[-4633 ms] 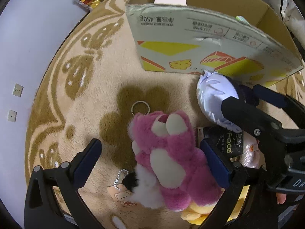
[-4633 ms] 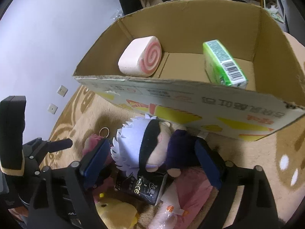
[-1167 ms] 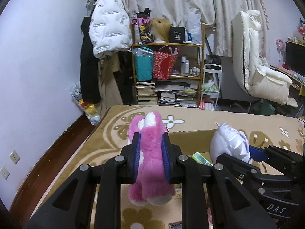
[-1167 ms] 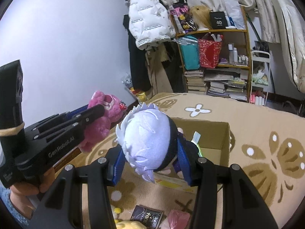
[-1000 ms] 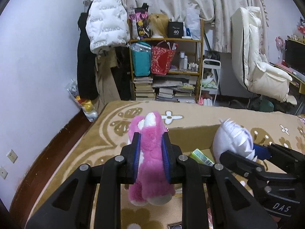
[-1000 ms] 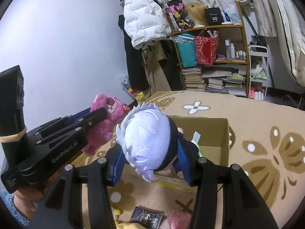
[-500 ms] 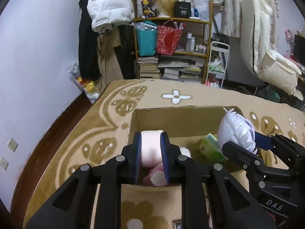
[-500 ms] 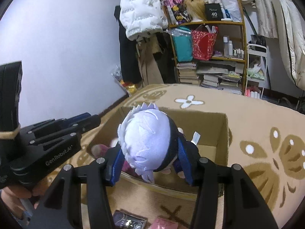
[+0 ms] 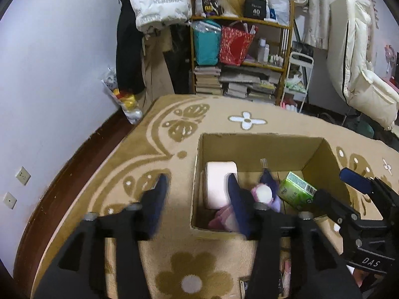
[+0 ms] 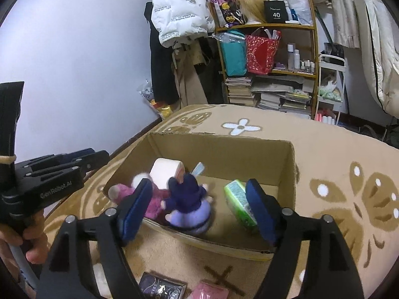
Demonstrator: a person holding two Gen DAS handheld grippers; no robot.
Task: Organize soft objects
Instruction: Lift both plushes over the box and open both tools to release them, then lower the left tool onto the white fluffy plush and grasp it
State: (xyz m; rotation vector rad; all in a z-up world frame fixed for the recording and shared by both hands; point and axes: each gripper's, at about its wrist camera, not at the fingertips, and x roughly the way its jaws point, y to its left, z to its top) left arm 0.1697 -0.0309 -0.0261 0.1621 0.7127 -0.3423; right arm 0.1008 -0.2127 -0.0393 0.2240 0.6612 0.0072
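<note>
An open cardboard box stands on the rug. In it lie the pink plush bear, the white-haired doll in dark blue clothes, a pink swirl roll cushion and a green packet. My right gripper is open and empty above the box's near wall. My left gripper is open and empty over the box's left wall; the roll cushion, doll and green packet show beyond it. The right gripper's fingers show at the right.
A black packet and a pink packet lie on the rug before the box. A shelf of books and bags and a hanging white jacket stand at the back wall. A white chair is at the right.
Both grippers have opened. The pink bear and the white-haired doll have dropped into the box. Both grippers now tilt down over the box.
</note>
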